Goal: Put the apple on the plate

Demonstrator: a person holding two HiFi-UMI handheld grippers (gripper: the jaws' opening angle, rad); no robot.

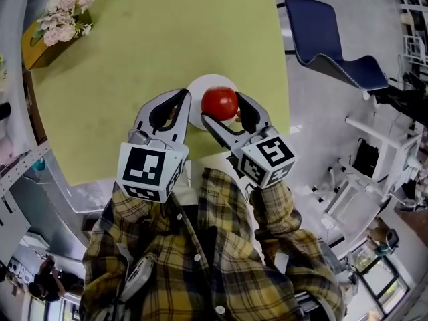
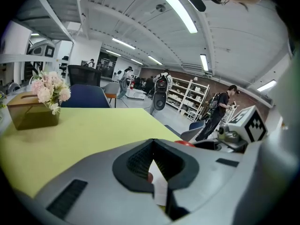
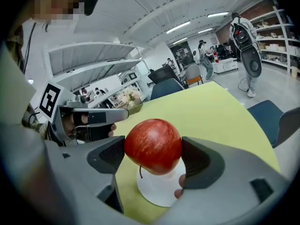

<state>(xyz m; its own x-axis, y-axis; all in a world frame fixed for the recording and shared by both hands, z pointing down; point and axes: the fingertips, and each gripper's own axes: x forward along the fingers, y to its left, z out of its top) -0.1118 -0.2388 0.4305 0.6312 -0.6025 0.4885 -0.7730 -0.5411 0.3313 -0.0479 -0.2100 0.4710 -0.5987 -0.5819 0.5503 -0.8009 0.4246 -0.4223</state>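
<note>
A red apple [image 1: 219,103] [image 3: 153,146] hangs just above a small white plate [image 1: 194,91] [image 3: 159,193], which lies near the front right edge of the yellow-green table [image 1: 147,45]. My right gripper [image 1: 223,110] [image 3: 153,157] is shut on the apple, one pad on each side of it. My left gripper [image 1: 181,99] [image 2: 152,146] is beside the plate's left rim, shut and holding nothing. Through the small gap in its jaws a strip of the plate [image 2: 160,187] shows. In the left gripper view only a red sliver of the apple [image 2: 188,143] is visible.
A brown box of pink flowers [image 1: 52,24] [image 2: 38,102] stands at the table's far left corner. A blue chair [image 1: 331,39] and a white frame [image 1: 374,152] are on the floor to the right. People stand by distant shelves [image 2: 190,96].
</note>
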